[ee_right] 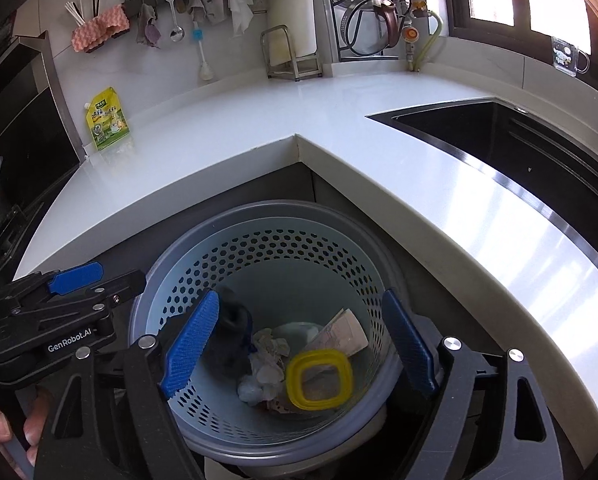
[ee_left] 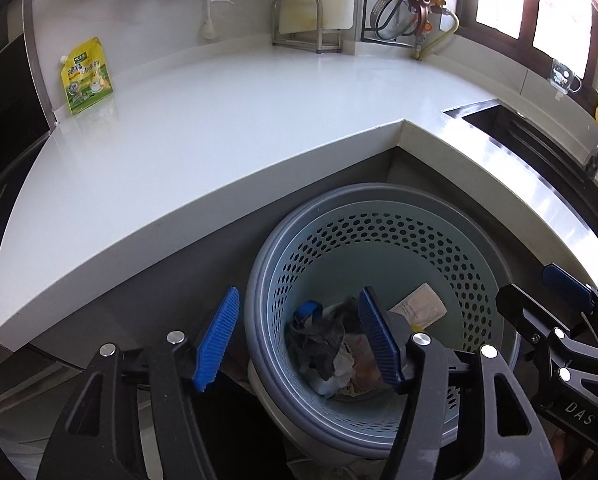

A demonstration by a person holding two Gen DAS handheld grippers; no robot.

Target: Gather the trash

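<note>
Both claws poised over a perforated pale-blue waste bin [ee_left: 379,240] with a grey rim, standing on the floor in the inner corner of an L-shaped white worktop [ee_left: 203,136]. Left claw [ee_left: 299,340] spread wide, nothing between its blue ribbed pads [ee_left: 217,340]; one pad outside the bin's rim, the other over its mouth. Right claw [ee_right: 299,344] likewise gaping wide and empty, its blue pads [ee_right: 191,344] straddling the bin's opening. Inside the bin, at the bottom: a dark crumpled rag or glove [ee_left: 319,340], white crumpled paper [ee_right: 265,364], a beige printed packet [ee_right: 345,334] leaning against the wall, and a yellow squarish lid ring [ee_right: 319,378] lying flat on top of the heap, seen clearly only from the right wrist view. Each claw visible at the edge of the other's view, close beside one another. Fingers of a hand [ee_right: 3,432] gripping the left tool, low in the right wrist view. On the worktop, well apart from the bin, a yellow-green spouted pouch [ee_left: 86,76] propped upright against the back wall. Farther back, a metal rack [ee_left: 305,24] with a white board, hanging cloths and a spoon on the wall, a dark sink [ee_right: 511,140] set into the right run of the worktop.
</note>
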